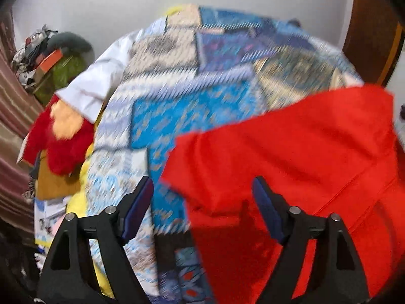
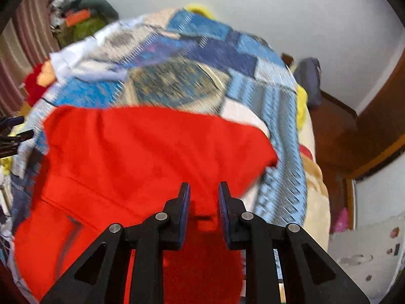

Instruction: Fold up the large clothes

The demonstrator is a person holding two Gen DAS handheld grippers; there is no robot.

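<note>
A large red garment [image 1: 298, 152] lies spread on the blue patchwork bedspread [image 1: 192, 106], filling the right half of the left wrist view. My left gripper [image 1: 202, 197] is open wide above the garment's left edge and holds nothing. In the right wrist view the red garment [image 2: 141, 157] covers the near middle of the bedspread [image 2: 177, 81]. My right gripper [image 2: 203, 195] hovers over the garment's near edge with a narrow gap between the jaws and nothing between them. Both views are motion-blurred.
A white cloth [image 1: 98, 81] and a red and orange plush toy [image 1: 60, 136] lie at the bed's left side. Cluttered bags and clothes [image 1: 50, 58] stand in the far left corner. Striped curtains [image 1: 12, 116] hang at left. A brown wooden door [image 2: 367, 131] is at right.
</note>
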